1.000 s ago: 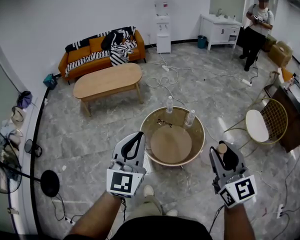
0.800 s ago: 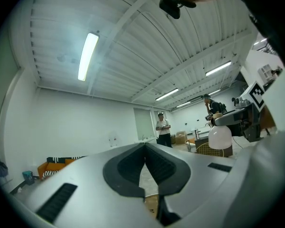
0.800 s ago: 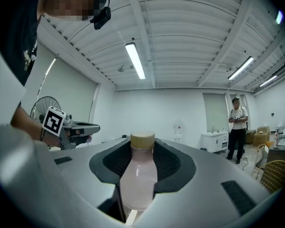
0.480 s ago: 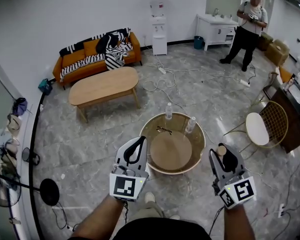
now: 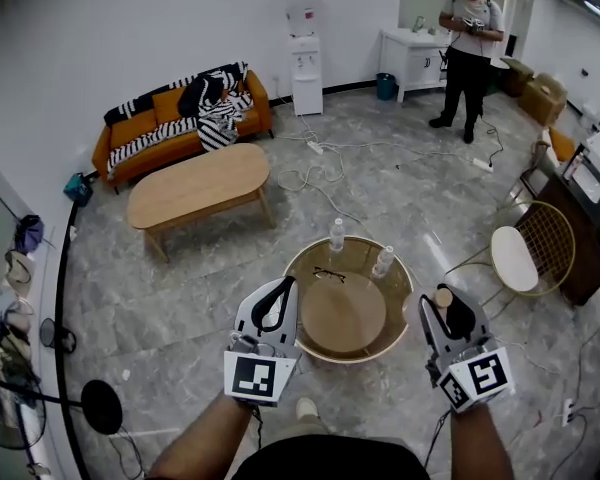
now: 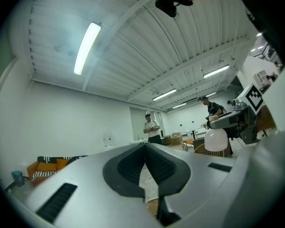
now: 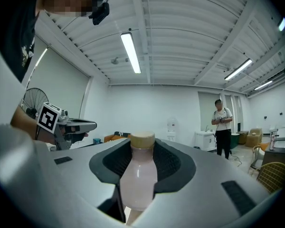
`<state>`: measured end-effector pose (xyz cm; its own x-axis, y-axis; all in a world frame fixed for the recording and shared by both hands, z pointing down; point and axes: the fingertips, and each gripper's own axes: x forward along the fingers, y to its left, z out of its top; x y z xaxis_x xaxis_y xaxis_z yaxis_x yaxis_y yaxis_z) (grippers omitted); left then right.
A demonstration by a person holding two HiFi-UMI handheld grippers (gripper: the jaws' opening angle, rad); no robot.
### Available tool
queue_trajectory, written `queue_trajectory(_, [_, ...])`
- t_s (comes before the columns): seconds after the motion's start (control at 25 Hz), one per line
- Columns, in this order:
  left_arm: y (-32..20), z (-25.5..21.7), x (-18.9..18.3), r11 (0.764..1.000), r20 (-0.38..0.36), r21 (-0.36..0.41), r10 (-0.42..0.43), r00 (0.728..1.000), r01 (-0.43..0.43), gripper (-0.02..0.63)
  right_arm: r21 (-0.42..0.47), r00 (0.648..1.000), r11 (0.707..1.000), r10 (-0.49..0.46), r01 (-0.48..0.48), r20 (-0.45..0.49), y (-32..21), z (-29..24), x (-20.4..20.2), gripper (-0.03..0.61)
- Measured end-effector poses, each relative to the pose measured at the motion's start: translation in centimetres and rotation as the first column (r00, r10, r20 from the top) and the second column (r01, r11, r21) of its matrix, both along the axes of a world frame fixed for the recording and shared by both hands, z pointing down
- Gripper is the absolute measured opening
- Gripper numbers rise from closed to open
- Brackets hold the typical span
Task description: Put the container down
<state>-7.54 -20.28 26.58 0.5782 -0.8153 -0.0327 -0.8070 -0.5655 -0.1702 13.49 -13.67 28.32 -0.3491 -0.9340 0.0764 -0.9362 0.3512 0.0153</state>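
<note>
One milky container [image 7: 137,179] with a tan cap, pinched upright in the right tongs [image 7: 142,148], up in the air just off the right rim of the round tabletop [image 5: 302,268]. The left tongs [image 6: 145,146] are pressed together, empty. On the tabletop there are two water bottles [image 5: 337,235] [image 5: 383,261] and one pair of glasses [image 5: 329,274]. Compared to a second ago the tabletop has slid closer in between both tongs.
</note>
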Motion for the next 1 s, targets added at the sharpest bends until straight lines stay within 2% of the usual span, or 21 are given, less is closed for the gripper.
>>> queue_trajectory(0.32, [-3.8, 0.4, -0.7, 0.998, -0.010, 0.005, 0.055, 0.998, -0.055, 0.015, -0.005, 0.999, 0.999, 0.054, -0.054, -0.005, -2.5, -0.2, -1.1, 0.152])
queue_trajectory(0.56, [-5.5, 1.4, 0.4, 0.996, -0.006, 0.002, 0.092, 0.996, -0.092, 0.015, -0.024, 0.998, 0.997, 0.067, -0.067, -0.016, -3.8, 0.7, -1.0, 0.152])
queue_trajectory(0.76, [-6.6, 1.9, 2.3, 0.996, -0.002, -0.005, 0.091, 0.996, -0.091, 0.015, -0.037, 0.999, 0.998, 0.047, -0.048, -0.021, -5.0, 1.5, 0.4, 0.153])
queue_trajectory(1.0, [-8.9, 2.3, 3.9, 0.999, 0.004, -0.009, 0.052, 0.999, -0.052, 0.015, -0.043, 1.000, 0.999, 0.000, -0.001, -0.023, -7.6, 2.0, 2.1, 0.152])
